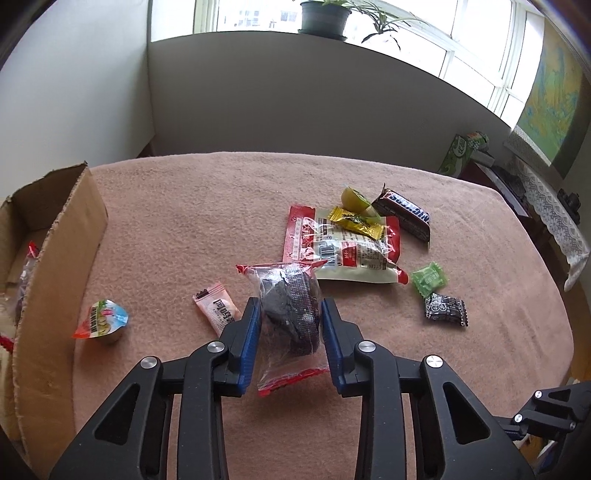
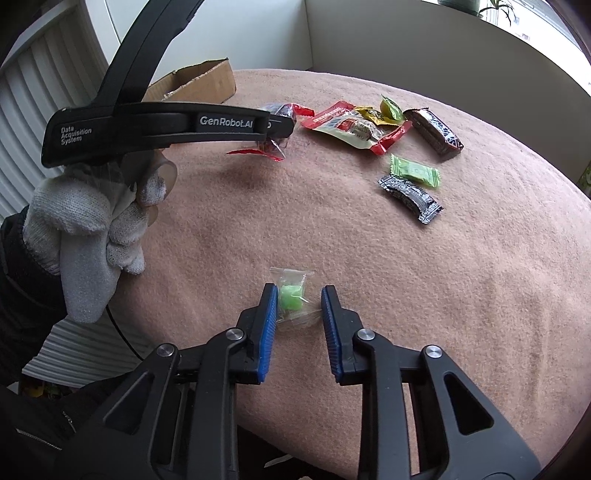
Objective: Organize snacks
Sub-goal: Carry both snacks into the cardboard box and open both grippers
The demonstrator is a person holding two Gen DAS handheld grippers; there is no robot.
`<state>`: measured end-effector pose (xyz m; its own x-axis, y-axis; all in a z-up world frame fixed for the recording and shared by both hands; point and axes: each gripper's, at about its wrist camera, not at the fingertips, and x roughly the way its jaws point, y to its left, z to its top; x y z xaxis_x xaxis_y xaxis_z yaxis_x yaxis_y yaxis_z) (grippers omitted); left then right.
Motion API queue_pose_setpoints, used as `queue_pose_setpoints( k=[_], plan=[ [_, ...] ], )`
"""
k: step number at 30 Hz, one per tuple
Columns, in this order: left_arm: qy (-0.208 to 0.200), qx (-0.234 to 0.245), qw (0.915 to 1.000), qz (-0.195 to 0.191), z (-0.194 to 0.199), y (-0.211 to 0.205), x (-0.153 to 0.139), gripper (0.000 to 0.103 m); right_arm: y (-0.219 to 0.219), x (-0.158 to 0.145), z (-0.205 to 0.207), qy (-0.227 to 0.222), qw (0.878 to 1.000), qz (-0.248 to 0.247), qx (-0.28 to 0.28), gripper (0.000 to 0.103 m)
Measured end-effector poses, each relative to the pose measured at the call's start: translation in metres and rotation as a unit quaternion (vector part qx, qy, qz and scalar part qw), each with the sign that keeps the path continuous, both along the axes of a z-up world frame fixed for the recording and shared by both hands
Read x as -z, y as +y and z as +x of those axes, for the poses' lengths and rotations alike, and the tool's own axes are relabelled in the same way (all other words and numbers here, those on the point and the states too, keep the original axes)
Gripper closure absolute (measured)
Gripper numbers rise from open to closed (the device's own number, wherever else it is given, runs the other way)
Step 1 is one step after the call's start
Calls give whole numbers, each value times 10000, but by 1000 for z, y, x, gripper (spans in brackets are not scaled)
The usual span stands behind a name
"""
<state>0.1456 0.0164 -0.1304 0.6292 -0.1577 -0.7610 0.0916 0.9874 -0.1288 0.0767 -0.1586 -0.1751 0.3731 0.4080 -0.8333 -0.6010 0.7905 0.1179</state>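
My left gripper point(image 1: 290, 314) is shut on a clear packet with a dark cake and red ends point(image 1: 290, 306), held above the pink tablecloth; the packet also shows in the right wrist view point(image 2: 277, 129). My right gripper point(image 2: 298, 299) is open, its fingers either side of a small clear packet with a green candy point(image 2: 291, 297) lying on the cloth. Loose snacks lie ahead: a red and clear bag point(image 1: 343, 245), a yellow candy point(image 1: 356, 221), a Snickers bar point(image 1: 404, 214), a green candy point(image 1: 428, 278), a black candy point(image 1: 447, 310), a pink candy point(image 1: 218, 310) and a jelly cup point(image 1: 103, 321).
An open cardboard box point(image 1: 59, 254) with some snacks inside stands at the table's left edge; it also shows in the right wrist view point(image 2: 199, 83). A gloved hand point(image 2: 92, 225) holds the left gripper. A wall and window with a plant pot point(image 1: 323, 16) are behind the table.
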Motion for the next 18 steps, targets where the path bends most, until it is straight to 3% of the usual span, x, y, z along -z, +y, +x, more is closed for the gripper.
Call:
queue_pose_setpoints(
  k=[8,18],
  plan=[
    [-301,10,9994,-171,-21,17,-24,73,3,-25,-1,-216,9996,188,45,78],
    [-782,-180,9964,-270,-48,52,-64,73,44,-72,17,-621,9965,528,-166,78]
  ],
)
